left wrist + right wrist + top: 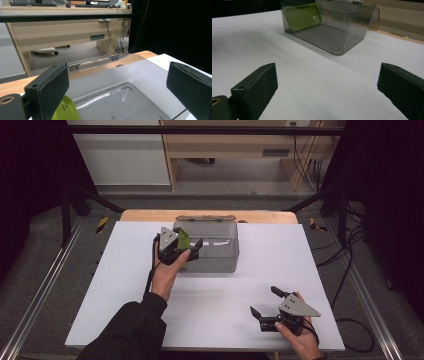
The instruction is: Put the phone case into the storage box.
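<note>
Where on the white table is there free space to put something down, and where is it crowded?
The white table is bare between the clear box and the right gripper, along its whole near edge, and on the strips left and right of the box. It is crowded at the box's left end, where the left gripper hovers open over the green phone case.

The person's left hand (167,270) reaches forward from a black sleeve (131,332) toward the far middle of the bench (210,305), holding the left gripper (194,249) raised, its grey three-cornered plate (168,239) tilted up. In the left gripper view its two black fingers (50,87) stand wide apart with nothing between them. The right hand (300,340) rests near the bench's near right corner, holding the right gripper (265,301) low, pointed leftward and away. Its fingers (255,90) are likewise spread wide and empty.
</note>
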